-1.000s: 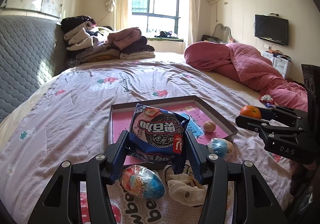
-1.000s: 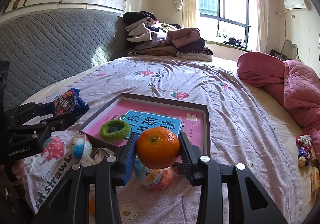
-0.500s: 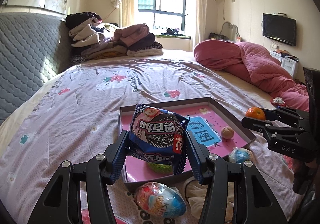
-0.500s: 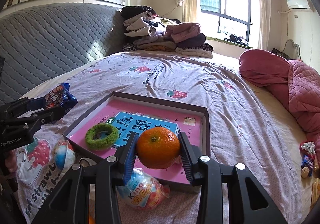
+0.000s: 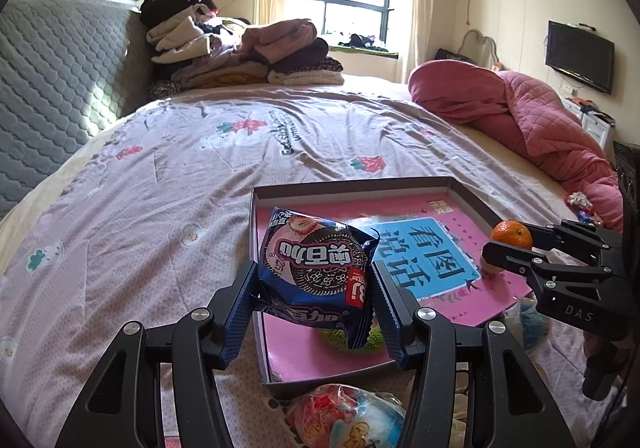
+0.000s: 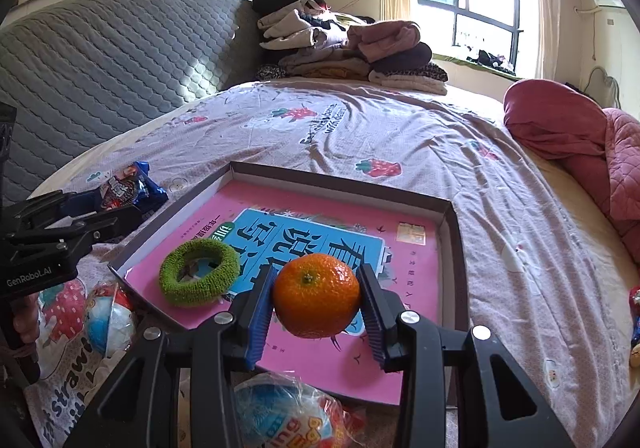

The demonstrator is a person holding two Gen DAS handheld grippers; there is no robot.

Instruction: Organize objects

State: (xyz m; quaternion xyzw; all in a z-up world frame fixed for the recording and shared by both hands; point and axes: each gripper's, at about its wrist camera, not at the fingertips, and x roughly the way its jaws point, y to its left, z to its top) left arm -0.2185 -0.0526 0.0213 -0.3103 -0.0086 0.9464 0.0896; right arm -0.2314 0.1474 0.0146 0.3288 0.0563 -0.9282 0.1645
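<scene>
My left gripper (image 5: 314, 290) is shut on a blue cookie packet (image 5: 316, 272) and holds it over the near left part of the shallow box (image 5: 352, 183). The box has a pink book cover (image 6: 416, 260) on its floor. My right gripper (image 6: 316, 300) is shut on an orange (image 6: 316, 302) above the box's near edge. A green fuzzy ring (image 6: 199, 278) lies inside the box at its left. In the left wrist view the right gripper (image 5: 516, 248) with the orange (image 5: 511, 234) shows at the right; a small beige ball (image 5: 490, 268) peeks from behind it.
Wrapped toy eggs (image 6: 280, 412) (image 6: 108, 322) lie on the bedspread (image 5: 140, 215) just before the box. Folded clothes (image 5: 240, 51) are piled at the headboard. A pink quilt (image 5: 532, 119) is bunched at the right. Small wrapped sweets (image 6: 634, 312) lie at the right edge.
Both grippers have moved forward and lower over the box, each keeping its load. The box and green ring now look nearer, and the toy eggs have slid toward the bottom of both views.
</scene>
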